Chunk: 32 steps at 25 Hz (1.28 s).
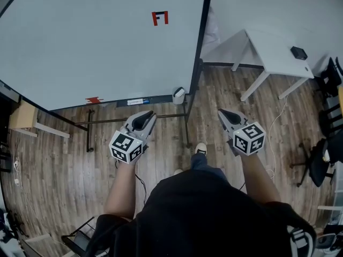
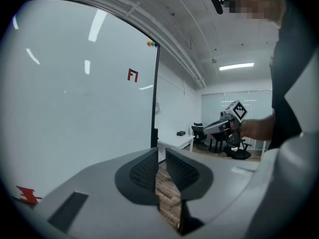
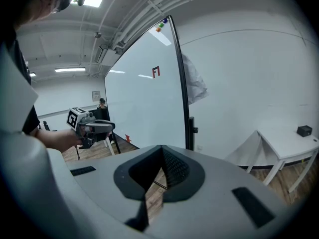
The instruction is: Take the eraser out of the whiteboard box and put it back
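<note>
Standing before a tall white whiteboard with a black frame (image 1: 96, 42), a person in a dark top holds a grey two-jaw gripper in each hand above a wood-plank floor (image 1: 59, 154). The only mark high on the board is a small red-and-black sign shaped like a letter F (image 1: 159, 18). A red jagged mark (image 1: 94, 100) sits low on the board just above its ledge. A pen with a blue-and-white label (image 1: 138, 101) lies on the ledge, its print too small to read.

The small grey-and-white whiteboard box (image 1: 179, 95) hangs at the ledge's right end, beside the frame's upright. The eraser cannot be made out in any view.

The left gripper (image 1: 147, 116) points toward the ledge. Its ribbed pads stand a narrow slit apart with only floor showing between them. The right gripper (image 1: 225, 115) is well apart from the box, its pads meeting at the tips and holding nothing. Each carries a cube of black-and-white square markers.

To the right stand a white table (image 1: 273, 52) bearing a small black box (image 1: 298, 52), and black office chairs (image 1: 321, 154).
</note>
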Each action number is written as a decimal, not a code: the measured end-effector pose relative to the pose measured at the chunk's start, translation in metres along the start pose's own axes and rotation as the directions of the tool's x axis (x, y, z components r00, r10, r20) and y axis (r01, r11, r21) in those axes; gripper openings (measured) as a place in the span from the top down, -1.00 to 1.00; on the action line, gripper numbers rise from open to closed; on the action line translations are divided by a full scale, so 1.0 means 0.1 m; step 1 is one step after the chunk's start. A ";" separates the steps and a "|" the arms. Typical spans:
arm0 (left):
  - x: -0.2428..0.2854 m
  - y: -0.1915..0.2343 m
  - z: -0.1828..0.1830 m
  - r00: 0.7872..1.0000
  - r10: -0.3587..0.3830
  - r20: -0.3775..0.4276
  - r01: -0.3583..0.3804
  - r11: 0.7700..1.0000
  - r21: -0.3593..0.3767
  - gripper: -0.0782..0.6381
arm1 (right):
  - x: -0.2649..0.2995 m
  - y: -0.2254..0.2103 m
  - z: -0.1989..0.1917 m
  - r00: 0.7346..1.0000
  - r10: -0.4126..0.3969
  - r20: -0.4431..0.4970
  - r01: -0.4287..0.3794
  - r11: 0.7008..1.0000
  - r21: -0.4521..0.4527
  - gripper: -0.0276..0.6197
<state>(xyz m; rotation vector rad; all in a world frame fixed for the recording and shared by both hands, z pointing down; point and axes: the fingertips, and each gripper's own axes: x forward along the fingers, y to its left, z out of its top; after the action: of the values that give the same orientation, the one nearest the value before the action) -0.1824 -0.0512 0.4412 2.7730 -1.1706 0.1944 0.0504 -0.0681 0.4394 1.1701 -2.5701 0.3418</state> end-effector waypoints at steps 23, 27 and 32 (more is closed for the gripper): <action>0.82 0.28 -0.03 0.998 0.035 -0.055 -0.036 0.999 -0.017 0.67 | 0.55 -0.70 0.03 0.995 0.090 -0.053 -0.089 0.996 0.006 0.93; 0.94 0.35 -0.08 0.997 0.038 -0.069 -0.040 0.999 -0.031 0.67 | 0.66 -0.77 0.00 0.991 0.111 -0.071 -0.110 0.994 0.011 0.93; 1.07 0.42 -0.16 0.995 0.044 -0.085 -0.048 0.998 -0.042 0.67 | 0.78 -0.85 -0.04 0.988 0.129 -0.088 -0.128 0.992 0.016 0.93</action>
<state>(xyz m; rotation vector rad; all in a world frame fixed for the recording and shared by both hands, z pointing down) -0.1396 -0.1532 0.4771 2.6734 -1.2038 0.2837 0.0672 -0.1752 0.4790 0.9716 -2.5742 0.4260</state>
